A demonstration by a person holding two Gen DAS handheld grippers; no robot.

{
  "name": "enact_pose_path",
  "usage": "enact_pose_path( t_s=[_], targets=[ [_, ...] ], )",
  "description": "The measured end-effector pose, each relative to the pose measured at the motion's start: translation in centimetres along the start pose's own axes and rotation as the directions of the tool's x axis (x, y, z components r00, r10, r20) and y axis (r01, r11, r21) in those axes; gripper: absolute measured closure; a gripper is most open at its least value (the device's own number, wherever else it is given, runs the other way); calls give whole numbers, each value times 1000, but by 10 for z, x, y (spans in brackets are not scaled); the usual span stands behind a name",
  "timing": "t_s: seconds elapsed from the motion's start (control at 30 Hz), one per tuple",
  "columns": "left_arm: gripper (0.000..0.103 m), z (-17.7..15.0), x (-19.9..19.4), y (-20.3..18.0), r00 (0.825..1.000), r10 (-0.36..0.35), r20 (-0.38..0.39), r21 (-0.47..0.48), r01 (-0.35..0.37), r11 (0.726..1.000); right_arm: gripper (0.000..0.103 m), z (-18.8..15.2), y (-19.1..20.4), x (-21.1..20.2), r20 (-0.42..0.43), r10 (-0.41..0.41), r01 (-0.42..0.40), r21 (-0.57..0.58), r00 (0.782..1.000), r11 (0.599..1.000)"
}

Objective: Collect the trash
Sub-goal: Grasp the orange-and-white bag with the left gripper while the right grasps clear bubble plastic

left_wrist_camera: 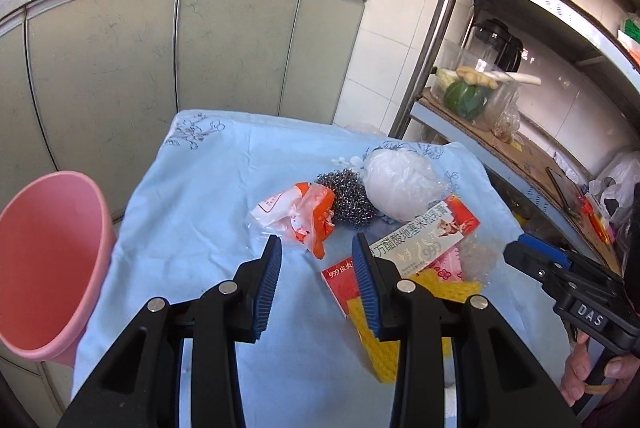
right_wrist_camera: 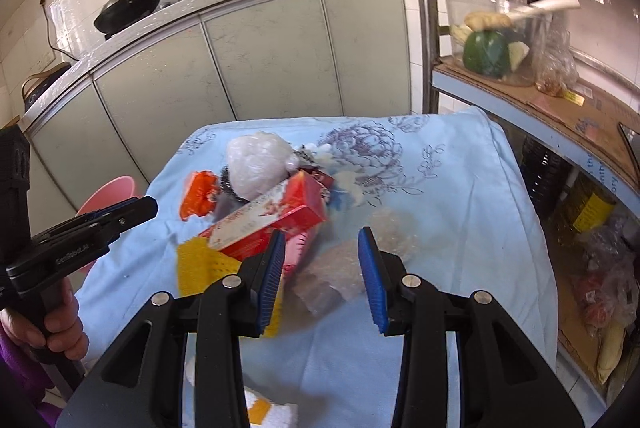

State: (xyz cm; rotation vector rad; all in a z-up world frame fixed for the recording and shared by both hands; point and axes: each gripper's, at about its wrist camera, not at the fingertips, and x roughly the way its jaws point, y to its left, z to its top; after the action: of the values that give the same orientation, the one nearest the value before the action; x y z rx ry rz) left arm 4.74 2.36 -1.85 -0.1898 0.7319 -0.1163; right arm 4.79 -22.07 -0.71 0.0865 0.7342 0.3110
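A heap of trash lies on the light blue cloth (left_wrist_camera: pixel 208 187): an orange and white wrapper (left_wrist_camera: pixel 298 218), a steel wool ball (left_wrist_camera: pixel 350 195), a white plastic bag (left_wrist_camera: pixel 400 185), a red and white box (left_wrist_camera: pixel 404 244), a yellow sponge (left_wrist_camera: pixel 380 340) and clear crumpled plastic (right_wrist_camera: pixel 336 280). My left gripper (left_wrist_camera: pixel 316 268) is open and empty, just short of the wrapper. My right gripper (right_wrist_camera: pixel 322 268) is open, its fingers on either side of the clear plastic. The pink bin (left_wrist_camera: pixel 44 264) stands at the table's left.
Grey cabinets (left_wrist_camera: pixel 160 47) with woks on the counter stand behind the table. A metal shelf (left_wrist_camera: pixel 520 155) with a green squash, jars and bags is on the right. A white and yellow cloth (right_wrist_camera: pixel 272 412) lies at the near edge.
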Motion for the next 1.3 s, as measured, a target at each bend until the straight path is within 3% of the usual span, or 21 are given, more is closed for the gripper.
enact_pose_path(
  t_s=[0.27, 0.33, 0.4, 0.5, 0.67, 0.8, 1.03, 1.3],
  targets=[
    [71, 5, 29, 1, 999, 8, -40, -14, -9, 1000, 64, -8, -21, 10, -42, -4, 7, 64, 999, 998],
    [77, 5, 34, -1, 999, 14, -43, -7, -14, 1000, 64, -9, -24, 13, -61, 0, 5, 84, 998, 996],
    [96, 5, 38, -1, 999, 8, -50, -6, -9, 1000, 64, -9, -25, 15, -70, -1, 7, 93, 998, 996],
    [100, 3, 37, 1, 999, 14, -46, -7, -14, 1000, 65, -11, -27, 19, -85, -4, 12, 104, 996, 994],
    [101, 2, 25, 6, 1000, 0, -18, -30, 0, 1000, 64, -12, -30, 27, -116, 0, 17, 142, 993, 990],
    [101, 1, 10, 8, 1000, -5, 15, -25, 5, 1000, 59, -11, -32, 33, -132, 28, -4, 182, 991, 983],
    [101, -3, -5, 10, 999, -11, 35, -25, 12, 1000, 59, -2, -31, 43, -140, 95, -59, 242, 986, 968],
    [101, -3, -14, 12, 999, -18, 47, -37, 20, 999, 59, -2, -32, 57, -178, 50, -4, 248, 983, 969]
  ],
)
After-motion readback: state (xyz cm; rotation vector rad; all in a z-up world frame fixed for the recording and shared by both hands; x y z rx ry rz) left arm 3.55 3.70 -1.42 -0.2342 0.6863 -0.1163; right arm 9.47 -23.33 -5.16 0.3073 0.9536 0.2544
